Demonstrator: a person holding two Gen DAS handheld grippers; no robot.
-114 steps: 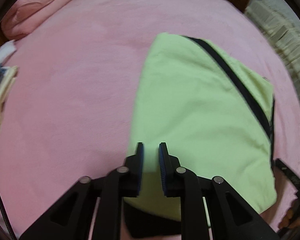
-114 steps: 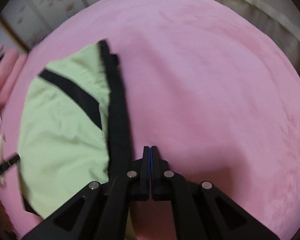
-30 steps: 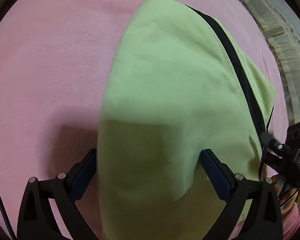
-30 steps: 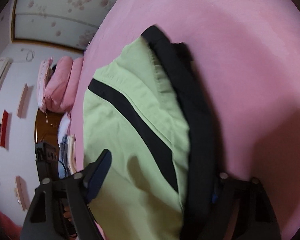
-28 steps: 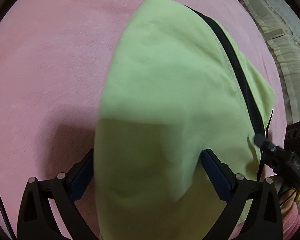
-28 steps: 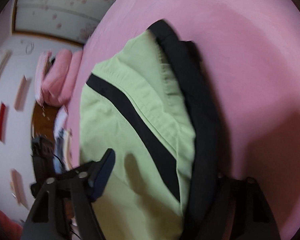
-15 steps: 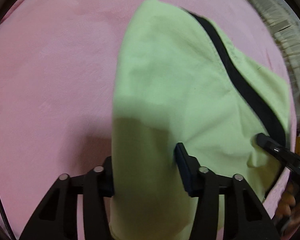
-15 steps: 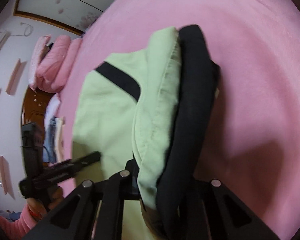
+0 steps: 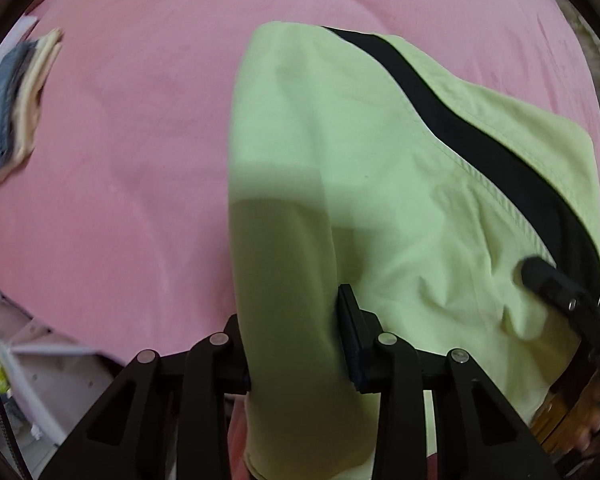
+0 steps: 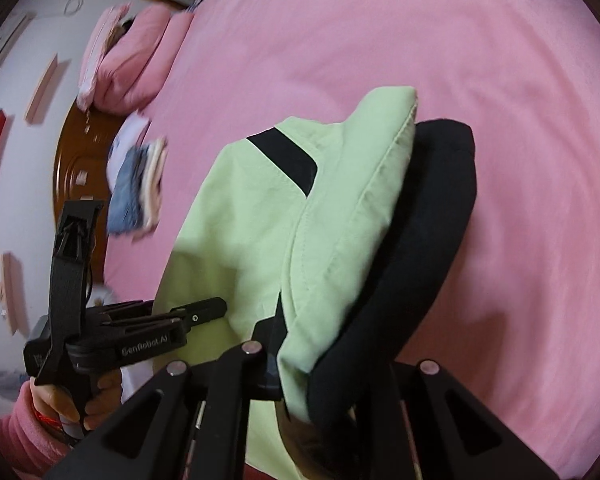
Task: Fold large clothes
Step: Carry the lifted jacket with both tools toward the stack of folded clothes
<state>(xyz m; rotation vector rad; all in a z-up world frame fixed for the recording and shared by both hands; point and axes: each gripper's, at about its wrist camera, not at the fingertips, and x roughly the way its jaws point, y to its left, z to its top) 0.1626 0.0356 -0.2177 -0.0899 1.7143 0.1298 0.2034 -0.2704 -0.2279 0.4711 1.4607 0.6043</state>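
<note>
pink fleece-covered bed (image 9: 140,128) | light-green cloth garment with black trim (image 9: 380,168) raised off bed at near edge | left claw (image 9: 296,344) closing on green fold | right claw (image 10: 320,364) clamped on green-and-black hem | step: lifting for fold; next: carry edge across evenly

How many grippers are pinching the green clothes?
2. The left gripper is closing on the near edge of the green garment; the right gripper clamps its black-trimmed edge.
</note>
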